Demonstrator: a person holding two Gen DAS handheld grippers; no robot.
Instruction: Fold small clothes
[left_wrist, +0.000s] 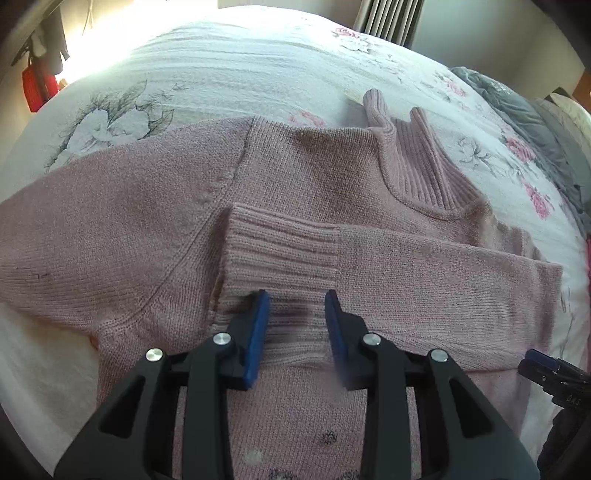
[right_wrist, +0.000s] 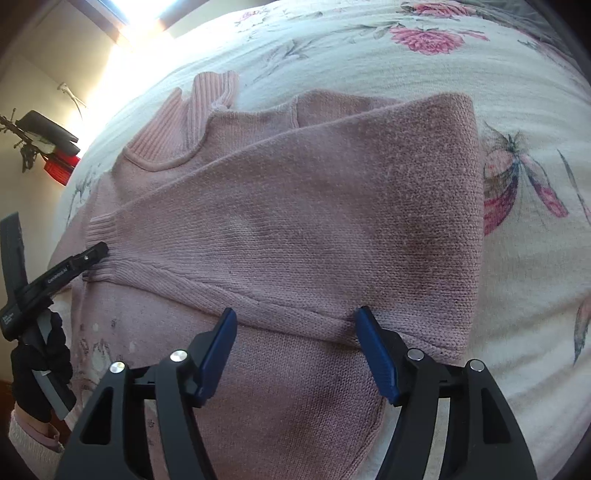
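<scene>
A pink knitted sweater (left_wrist: 314, 166) lies flat on a floral bedspread (left_wrist: 221, 74), its ribbed collar (left_wrist: 417, 158) pointing away. One sleeve is folded across the chest, ending in a ribbed cuff (left_wrist: 280, 251). My left gripper (left_wrist: 295, 310) is partly open, its blue pads straddling the cuff's near edge. The other sleeve (left_wrist: 92, 229) stretches out to the left. In the right wrist view, the sweater (right_wrist: 314, 206) fills the middle, and my right gripper (right_wrist: 295, 325) stands wide open over the folded sleeve's lower edge. The left gripper (right_wrist: 99, 253) tips touch the cuff (right_wrist: 101, 229).
Grey bedding (left_wrist: 517, 110) is heaped at the bed's far right. A red object (left_wrist: 37, 86) hangs by the bright window at left. A black-gloved hand (right_wrist: 40, 365) holds the left gripper's handle. The right gripper's tip (left_wrist: 543, 363) shows at the right edge.
</scene>
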